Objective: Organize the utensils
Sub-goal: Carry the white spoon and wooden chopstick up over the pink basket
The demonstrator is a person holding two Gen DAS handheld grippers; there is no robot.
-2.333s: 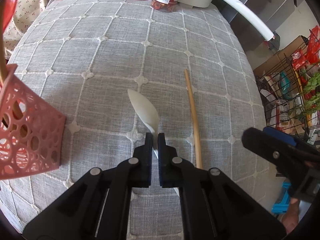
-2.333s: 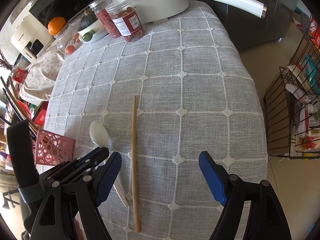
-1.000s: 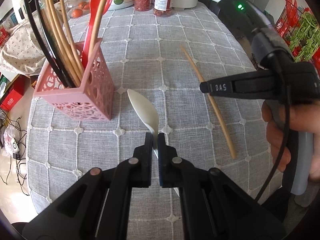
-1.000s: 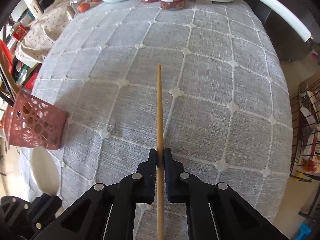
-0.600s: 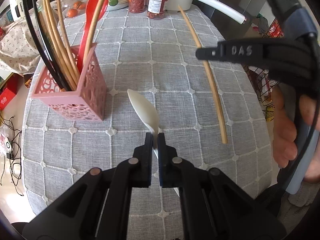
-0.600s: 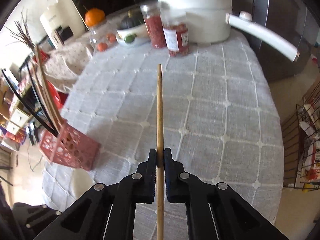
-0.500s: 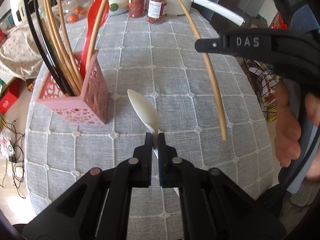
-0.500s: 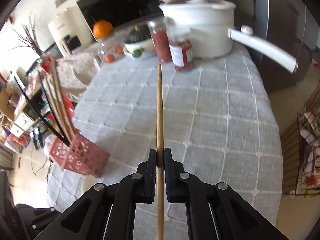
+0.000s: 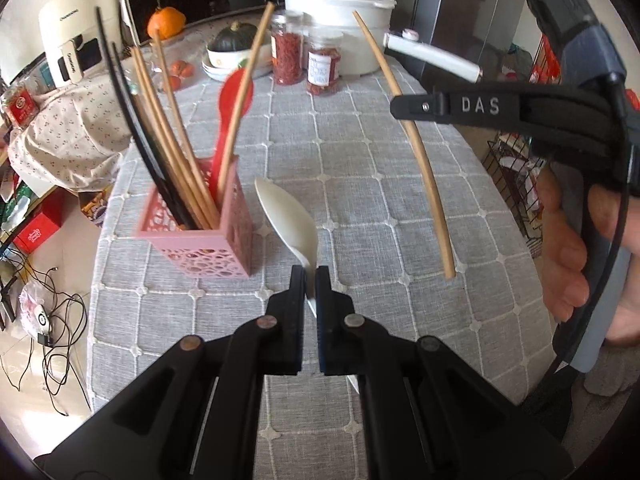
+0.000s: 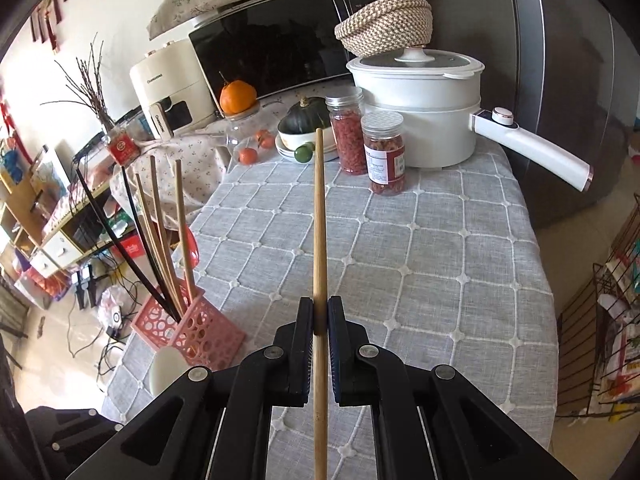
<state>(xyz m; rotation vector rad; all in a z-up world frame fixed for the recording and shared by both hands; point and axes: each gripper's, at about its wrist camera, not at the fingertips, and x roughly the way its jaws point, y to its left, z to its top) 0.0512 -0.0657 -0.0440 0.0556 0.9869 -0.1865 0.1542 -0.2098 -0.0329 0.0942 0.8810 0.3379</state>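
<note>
Surface: grey quilted tablecloth (image 9: 360,184) over a kitchen table, with a white electric pot (image 10: 420,120) and two spice jars (image 10: 384,152) at the far end.
Holder: a pink perforated utensil holder (image 9: 200,240) is seen near the table's left edge, already filled with chopsticks and a red spoon (image 9: 236,96) leaning outward.
Left gripper: the left gripper (image 9: 310,280) is clenched on the handle of a white spoon (image 9: 288,216), whose bowl is held in the air just beside the holder.
Right gripper: the right gripper (image 10: 318,316) is clamped on a long wooden chopstick (image 10: 319,220), held lifted off the table and well apart from the holder.
Step in hand: both utensils are judged to be in carriage toward the holder.
Done well: each piece is best tilted handle-end down over the open top and lowered between the leaning sticks, one hand at a time.
Risk: the light holder could be tipped if the crowded sticks are pushed sideways.
</note>
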